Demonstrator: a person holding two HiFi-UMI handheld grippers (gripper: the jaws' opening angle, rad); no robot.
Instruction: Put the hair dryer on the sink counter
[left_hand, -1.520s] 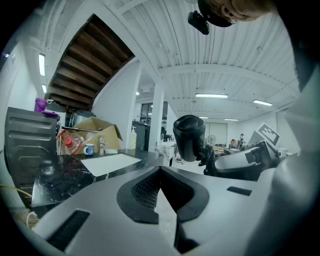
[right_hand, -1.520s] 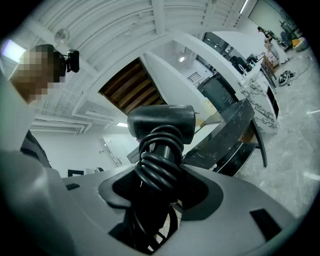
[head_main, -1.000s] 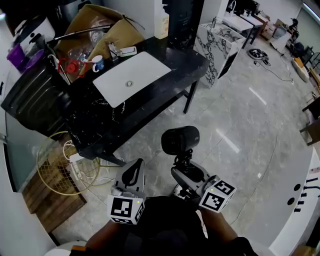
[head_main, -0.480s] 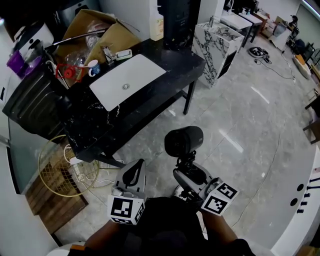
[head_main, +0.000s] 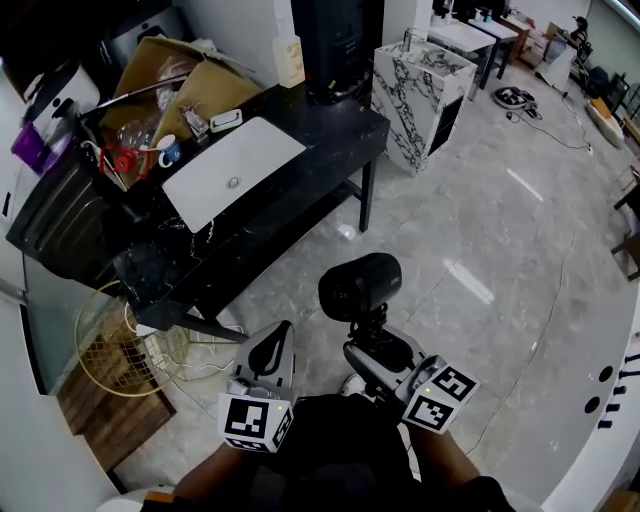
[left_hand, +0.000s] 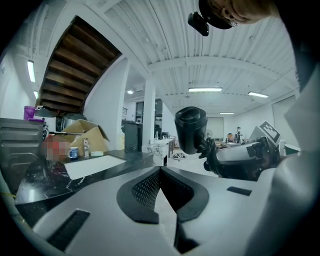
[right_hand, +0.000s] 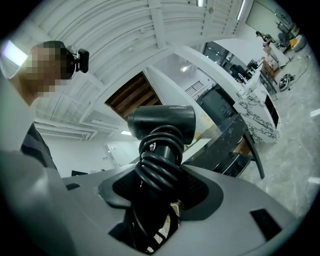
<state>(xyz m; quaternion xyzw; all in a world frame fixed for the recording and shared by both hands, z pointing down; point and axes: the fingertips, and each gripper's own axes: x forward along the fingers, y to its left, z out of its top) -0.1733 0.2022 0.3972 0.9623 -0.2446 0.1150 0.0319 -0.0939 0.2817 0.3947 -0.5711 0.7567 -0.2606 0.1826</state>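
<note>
A black hair dryer (head_main: 360, 288) with its cord wound round the handle stands upright over the grey floor in the head view. My right gripper (head_main: 368, 338) is shut on that handle; in the right gripper view the coiled cord fills the jaws of the right gripper (right_hand: 160, 185) below the hair dryer's barrel (right_hand: 162, 120). My left gripper (head_main: 277, 333) hangs beside it, shut and empty, its jaws meeting at the tip of the left gripper (left_hand: 160, 172). The black sink counter (head_main: 325, 125) with its white basin (head_main: 232, 170) lies ahead to the left, apart from both grippers.
A cardboard box (head_main: 190, 75), a mug (head_main: 168, 150) and a bottle (head_main: 292, 62) stand on the counter's far side. A dark rack (head_main: 60, 215) sits at its left end, a gold wire basket (head_main: 125, 340) on the floor below. A marble block (head_main: 420, 85) stands to the right.
The counter has slid left in the head view as the view turned. The hair dryer stays in my right gripper, and both grippers keep their places in the view.
</note>
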